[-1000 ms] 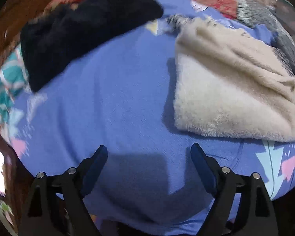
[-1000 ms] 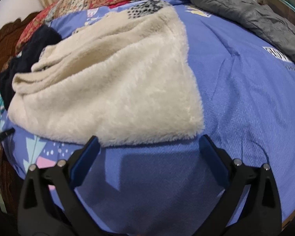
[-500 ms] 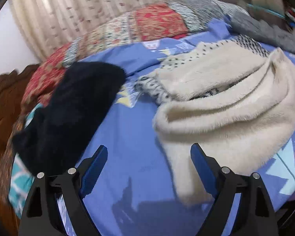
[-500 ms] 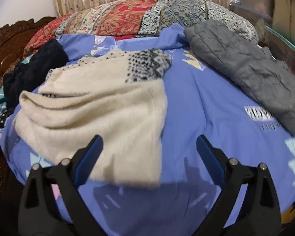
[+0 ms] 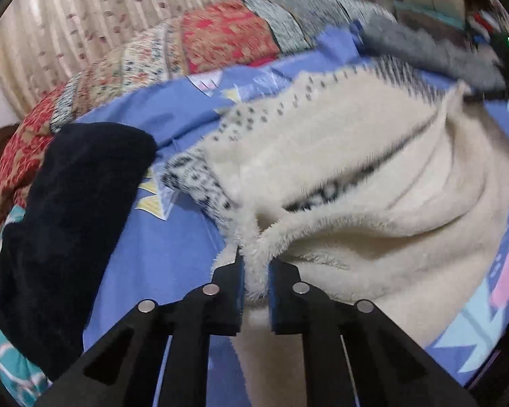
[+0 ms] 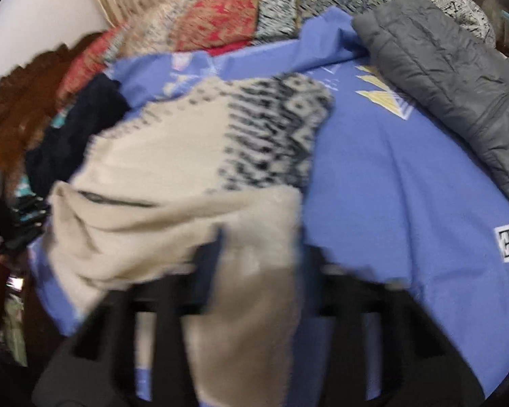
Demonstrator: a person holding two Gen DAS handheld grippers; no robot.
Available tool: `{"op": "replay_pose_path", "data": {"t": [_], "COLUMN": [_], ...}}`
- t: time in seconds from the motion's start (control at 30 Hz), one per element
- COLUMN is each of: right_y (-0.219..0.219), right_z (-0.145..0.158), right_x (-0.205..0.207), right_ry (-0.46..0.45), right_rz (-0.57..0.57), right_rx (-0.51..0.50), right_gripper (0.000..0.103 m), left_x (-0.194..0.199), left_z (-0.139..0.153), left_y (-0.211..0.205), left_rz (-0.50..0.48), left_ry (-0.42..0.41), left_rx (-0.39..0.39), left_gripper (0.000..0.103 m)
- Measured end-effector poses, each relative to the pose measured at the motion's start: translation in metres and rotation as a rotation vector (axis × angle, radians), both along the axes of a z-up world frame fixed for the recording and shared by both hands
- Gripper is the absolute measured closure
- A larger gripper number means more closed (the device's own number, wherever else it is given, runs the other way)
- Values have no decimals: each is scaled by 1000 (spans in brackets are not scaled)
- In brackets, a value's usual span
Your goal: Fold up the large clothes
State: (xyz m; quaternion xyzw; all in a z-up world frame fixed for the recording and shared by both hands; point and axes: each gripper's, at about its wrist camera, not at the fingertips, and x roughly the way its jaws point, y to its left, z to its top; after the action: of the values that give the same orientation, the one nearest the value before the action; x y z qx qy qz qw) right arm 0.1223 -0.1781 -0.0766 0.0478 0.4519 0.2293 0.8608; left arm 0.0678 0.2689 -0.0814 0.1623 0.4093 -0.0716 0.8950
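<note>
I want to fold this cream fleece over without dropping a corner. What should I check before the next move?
1. Left hand-held gripper clamped on the fleece edge: ok.
2. Right hand-held gripper shut on fleece: ok, though the view is blurred.
3. Only one layer pinched in each: cannot tell.
4. Bare blue sheet beyond the fleece for landing: ok.
5. Dark garment and grey jacket apart from the fleece: ok.
</note>
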Motion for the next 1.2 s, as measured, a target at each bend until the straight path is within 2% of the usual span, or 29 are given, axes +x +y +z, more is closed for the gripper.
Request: {"op": "replay_pose_path", "data": {"t": [0.13, 0.27, 0.4, 0.53, 0.57, 0.6, 0.63, 0.67, 0.7, 0.73, 0.77, 0.8, 0.87, 0.97, 1.1, 1.2], "right_y": [-16, -26, -19, -8, -2, 4, 17, 25, 36, 46, 49, 50, 51, 70, 127, 177], "right_z": [36, 73, 100, 95, 86, 75, 57, 41, 27, 14, 9, 8, 17, 35, 44, 31], "right_x": [-32, -30, 15, 88, 114, 135, 158, 170, 183, 190, 188, 185, 168, 150, 149, 148], "right_ry": [-92, -183, -258, -248, -227, -206, -176, -162, -129, -125, -134, -144, -210, -283, -236, -164], "right_rz": [8, -28, -71, -123, -150, -177, -202, -213, -230, -255, -258, -259, -264, -209, -27, 101], "right_rx": [129, 173, 159, 134, 106, 76, 5, -61, -154, -233, -234, -209, -149, -145, -85, -38], "right_gripper": [95, 96, 96, 96, 95, 94, 89, 80, 46, 34, 34, 34, 34, 34, 34, 36], "left_x": [-25, -23, 19, 94, 124, 144, 170, 193, 214, 231, 241, 242, 236, 225, 213, 202], "left_z": [36, 68, 91, 100, 92, 83, 66, 47, 23, -4, -26, -31, -26, -9, 33, 57], "left_y": [16, 28, 37, 43, 41, 39, 38, 37, 38, 39, 43, 45, 50, 57, 71, 75], "left_rz": [51, 100, 168, 272, 316, 346, 386, 430, 472, 520, 571, 585, 585, 570, 632, 687], "left_ry": [-71, -137, -177, -170, -138, -104, -36, 47, 145, 246, 316, 326, 284, 224, 70, -13], "left_rx": [-144, -249, -290, -271, -225, -185, -139, -97, -55, -10, 18, 4, -50, -82, -122, -218], "left_gripper": [70, 70, 70, 70, 70, 65, 63, 62, 61, 61, 61, 61, 61, 55, 50, 49]}}
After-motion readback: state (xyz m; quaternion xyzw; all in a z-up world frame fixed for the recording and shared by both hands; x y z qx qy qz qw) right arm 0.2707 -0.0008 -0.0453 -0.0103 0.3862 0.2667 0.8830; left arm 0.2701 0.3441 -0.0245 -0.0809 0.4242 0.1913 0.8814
